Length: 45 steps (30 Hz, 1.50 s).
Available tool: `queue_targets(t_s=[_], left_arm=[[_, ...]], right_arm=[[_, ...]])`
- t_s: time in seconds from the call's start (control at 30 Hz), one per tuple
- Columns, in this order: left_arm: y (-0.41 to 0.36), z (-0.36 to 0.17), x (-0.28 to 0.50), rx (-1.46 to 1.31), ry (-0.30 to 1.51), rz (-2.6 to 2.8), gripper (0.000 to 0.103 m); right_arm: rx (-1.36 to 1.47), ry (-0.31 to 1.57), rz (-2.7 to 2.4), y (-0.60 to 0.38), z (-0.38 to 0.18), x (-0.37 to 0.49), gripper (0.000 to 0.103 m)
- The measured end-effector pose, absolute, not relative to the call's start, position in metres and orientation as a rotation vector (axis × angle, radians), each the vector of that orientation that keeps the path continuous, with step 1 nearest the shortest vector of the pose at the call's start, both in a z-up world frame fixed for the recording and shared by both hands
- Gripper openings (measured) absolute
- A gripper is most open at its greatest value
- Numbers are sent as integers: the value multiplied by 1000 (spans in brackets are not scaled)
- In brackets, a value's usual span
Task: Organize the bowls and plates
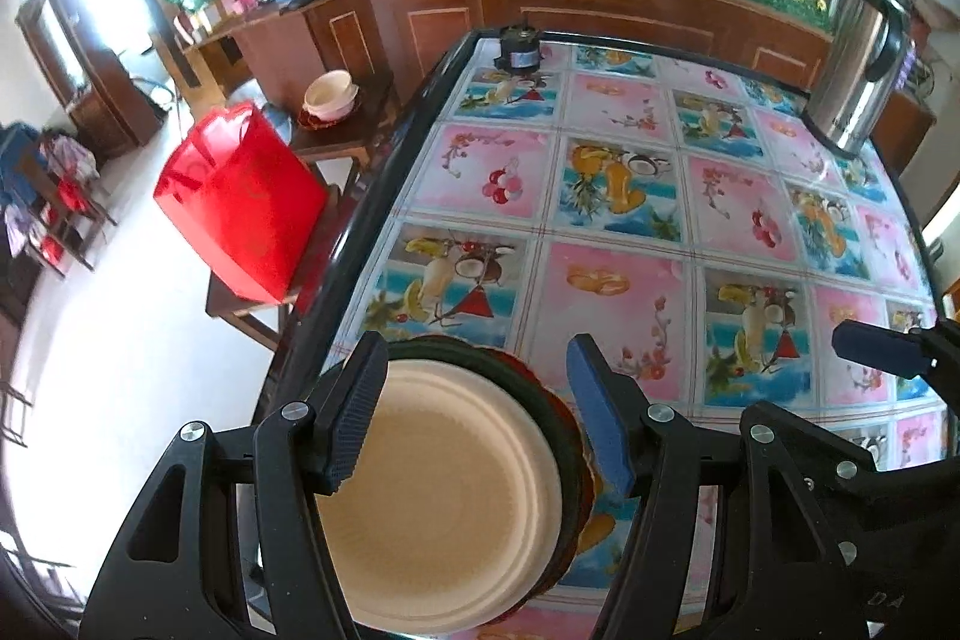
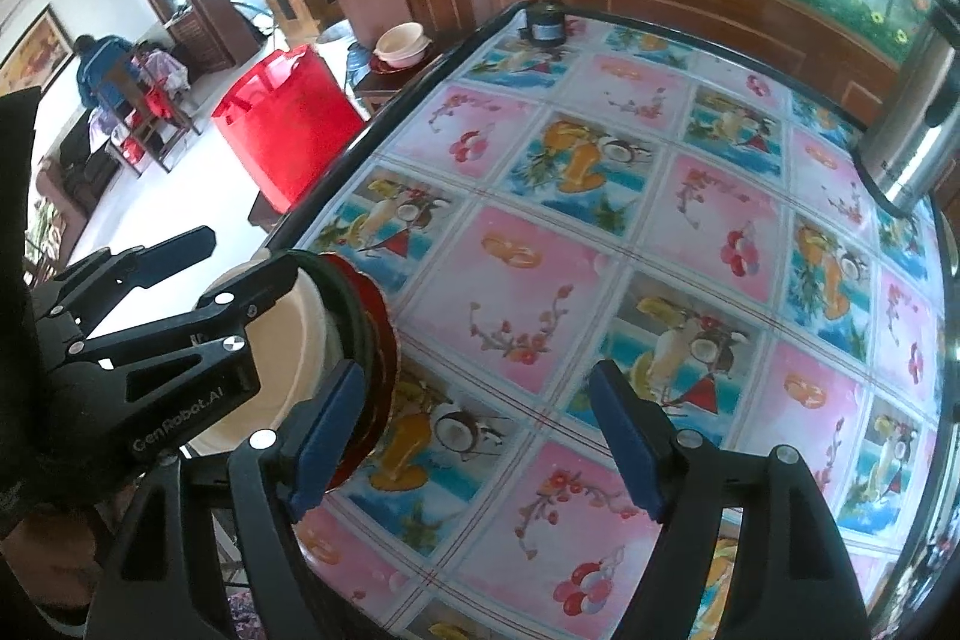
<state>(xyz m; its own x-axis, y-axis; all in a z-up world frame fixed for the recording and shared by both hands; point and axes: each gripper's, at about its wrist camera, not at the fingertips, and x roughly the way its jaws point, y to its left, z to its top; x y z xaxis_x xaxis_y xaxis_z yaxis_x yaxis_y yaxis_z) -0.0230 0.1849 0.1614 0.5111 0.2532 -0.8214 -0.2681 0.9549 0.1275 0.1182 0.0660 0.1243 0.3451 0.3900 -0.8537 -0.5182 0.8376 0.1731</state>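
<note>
Left wrist view: the left tool (image 1: pixel 477 412) hangs wide open over a cream plate (image 1: pixel 444 496) stacked on darker plates at the worktop (image 1: pixel 606 196) corner, gripping nothing. Right wrist view: the right tool (image 2: pixel 480 442) gapes empty just beside the stack (image 2: pixel 360 316).

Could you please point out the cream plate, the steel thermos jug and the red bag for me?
cream plate (image 1: pixel 444 496): left wrist view, centre of its well.
steel thermos jug (image 1: pixel 852 94): left wrist view, on its shiny body.
red bag (image 2: pixel 288 130): right wrist view, on its front face.
</note>
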Motion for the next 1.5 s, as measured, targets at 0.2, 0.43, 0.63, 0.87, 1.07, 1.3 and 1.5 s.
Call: queue_targets(t_s=[0.2, 0.43, 0.63, 0.87, 1.07, 1.3, 1.5], left_arm=[[169, 160, -14, -40, 994, 252, 63], [153, 156, -9, -34, 1002, 214, 63], [155, 155, -15, -31, 1004, 205, 63], [176, 139, -32, 8, 1049, 277, 63], [199, 130, -56, -61, 1058, 282, 63], [226, 130, -79, -212, 1017, 295, 63], [240, 132, -92, -265, 973, 361, 63]], right_arm=[[-106, 1072, 555, 47, 123, 121, 78], [-83, 1076, 524, 29, 123, 121, 78], [-74, 1079, 529, 25, 122, 121, 78], [-97, 1079, 590, 44, 121, 116, 78], [-131, 1088, 654, 67, 116, 108, 78], [-161, 1064, 697, 97, 108, 93, 78], [-181, 1011, 685, 116, 107, 84, 79]])
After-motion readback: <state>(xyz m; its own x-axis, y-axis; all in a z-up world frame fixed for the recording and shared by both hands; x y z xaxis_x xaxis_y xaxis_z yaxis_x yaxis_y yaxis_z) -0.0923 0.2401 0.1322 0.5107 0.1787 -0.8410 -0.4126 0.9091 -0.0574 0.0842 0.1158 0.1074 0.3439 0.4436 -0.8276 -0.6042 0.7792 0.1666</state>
